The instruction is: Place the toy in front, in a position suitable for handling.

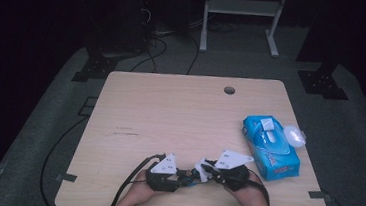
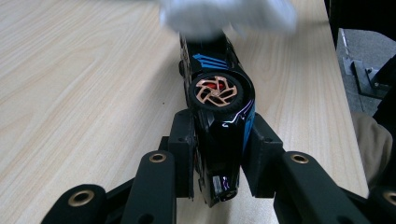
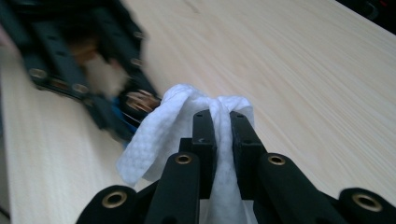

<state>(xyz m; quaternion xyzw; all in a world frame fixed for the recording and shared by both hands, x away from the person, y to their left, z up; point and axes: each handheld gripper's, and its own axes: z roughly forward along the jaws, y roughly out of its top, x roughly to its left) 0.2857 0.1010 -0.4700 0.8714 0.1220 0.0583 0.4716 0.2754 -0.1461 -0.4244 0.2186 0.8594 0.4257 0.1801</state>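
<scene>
One toy car [image 2: 219, 116]; one wipe [image 3: 163, 126]; one wipe pack [image 1: 270, 147]

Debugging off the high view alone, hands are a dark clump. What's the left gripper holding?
Observer: A black toy car with blue trim, clamped between the left gripper fingers, a copper-spoked wheel facing its camera.
Operator: And the right one?
Observer: The right gripper is shut on a white wipe, bunched up between its fingers.
Operator: Wipe on the car yet?
Observer: In the left gripper view the wipe lies over the car's far end; actual contact is too blurred to tell.
</scene>
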